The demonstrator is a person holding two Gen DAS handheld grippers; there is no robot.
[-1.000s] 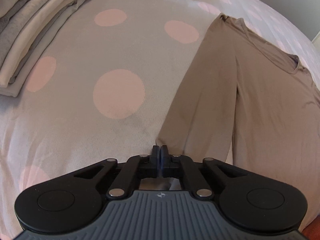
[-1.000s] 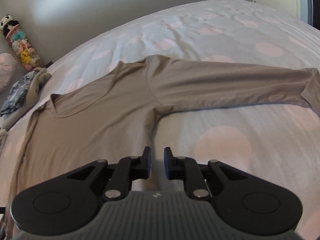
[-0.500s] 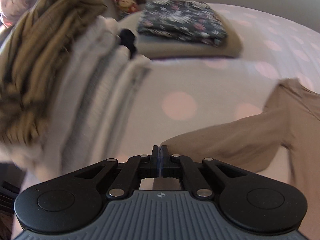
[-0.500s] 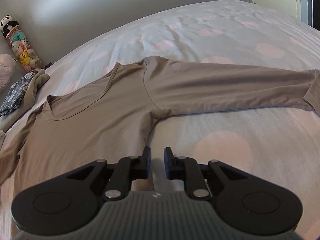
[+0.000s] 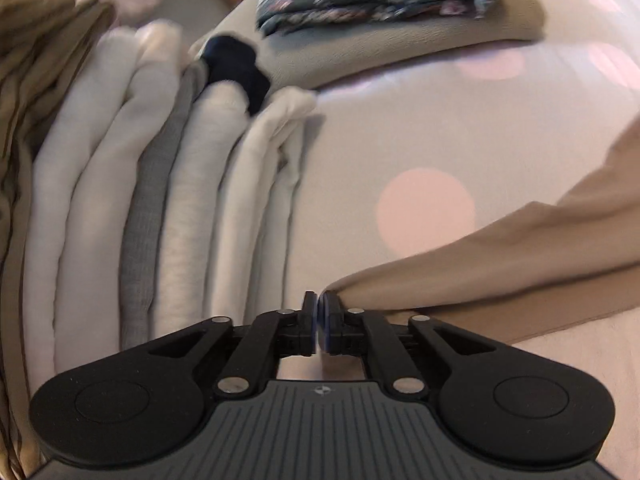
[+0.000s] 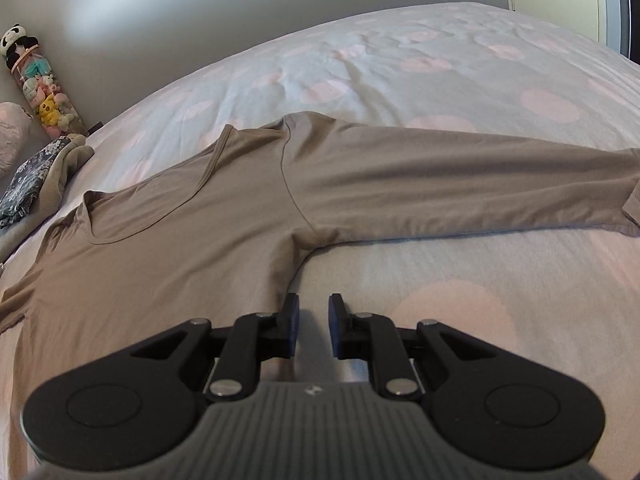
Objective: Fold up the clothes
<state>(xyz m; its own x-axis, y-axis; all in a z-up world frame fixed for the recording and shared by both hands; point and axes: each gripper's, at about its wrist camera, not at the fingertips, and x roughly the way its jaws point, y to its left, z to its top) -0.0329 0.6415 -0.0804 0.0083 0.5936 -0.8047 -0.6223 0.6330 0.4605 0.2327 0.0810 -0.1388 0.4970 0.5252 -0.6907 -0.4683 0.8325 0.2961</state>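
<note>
- A polka-dot bedspread (image 6: 460, 280) is seen, with a tan long-sleeved shirt (image 6: 180, 240) spread flat on it, collar away from the right wrist camera.
- One sleeve (image 6: 460, 188) is stretched straight out to the right, its long axis crosswise to the right gripper (image 6: 313, 326), whose jaws are held apart, empty, just beside the shirt's side seam.
- The other sleeve's cuff end (image 5: 360, 288) is clamped in the left gripper (image 5: 320, 322), its length trailing away rightward; the fold inward is judged to fall to this hand.
- Folded clothes (image 5: 180, 220) are stacked at left.

In the left wrist view the stack of folded clothes (image 5: 168, 208) at the left is smeared by motion blur and cut by the left edge; the taupe sleeve (image 5: 500, 264) leaves the frame at the right; in the right wrist view the sleeve cuff (image 6: 632, 204) is cut by the right edge; the plush toys (image 6: 40, 88) at upper left are too small to identify.
</note>
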